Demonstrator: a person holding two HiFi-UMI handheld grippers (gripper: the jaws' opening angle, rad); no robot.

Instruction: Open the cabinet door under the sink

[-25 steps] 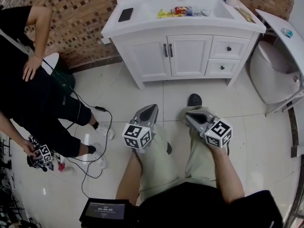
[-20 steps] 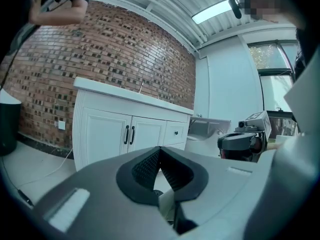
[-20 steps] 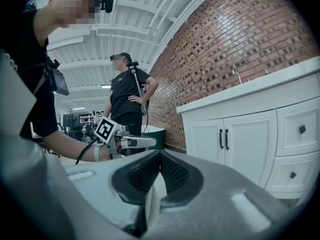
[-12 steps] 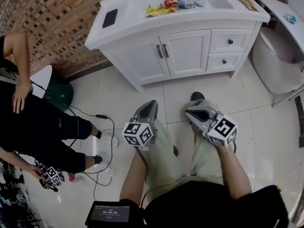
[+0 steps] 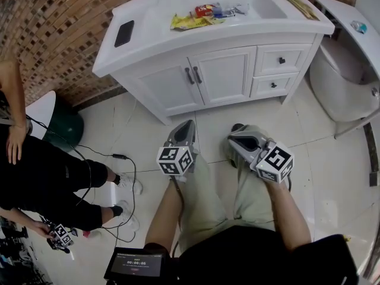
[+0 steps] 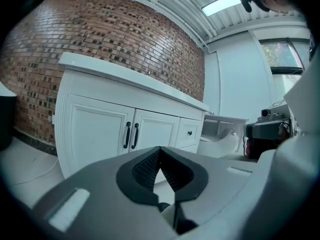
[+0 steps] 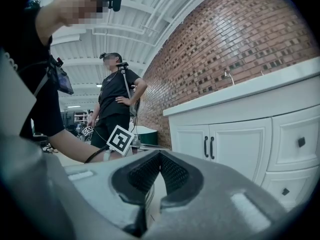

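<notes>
- My left claw (image 5: 187, 125) is pinched tight, its ribbed pads (image 6: 148, 167) meeting at the tip with nothing between them.
- My right claw (image 5: 234, 138) is pressed together the same way and carries nothing; its pads (image 7: 173, 172) touch at the front.
- Both claws hover over my knees, above the tiled floor (image 5: 148, 132), side by side and pointing at the cabinet (image 5: 178, 103). Neither touches it; a stretch of floor lies between.
- The cabinet is white and stands against a brick wall (image 5: 53, 22). Its two doors (image 5: 221, 76) under the sink (image 5: 261, 8) are both flush and closed.
- Two black handles (image 5: 192, 75) stand upright, close together where the doors meet. In the left gripper view they (image 6: 131, 135) sit just above and left of my claw tip; in the right gripper view they (image 7: 208, 147) are to the right of it.
- Right of the doors are two small drawers (image 5: 279, 59), one above the other, each with a dark knob.
- Yellow and red wrappers (image 5: 196, 18) lie in the sink, and a dark phone (image 5: 123, 33) lies flat on the bench (image 5: 148, 37) at its left end.
- A toilet (image 5: 335, 85) stands to the right of the cabinet.
- Another person (image 5: 53, 171) in black stands to my left, with a cable (image 5: 127, 171) trailing on the floor by their feet.
</notes>
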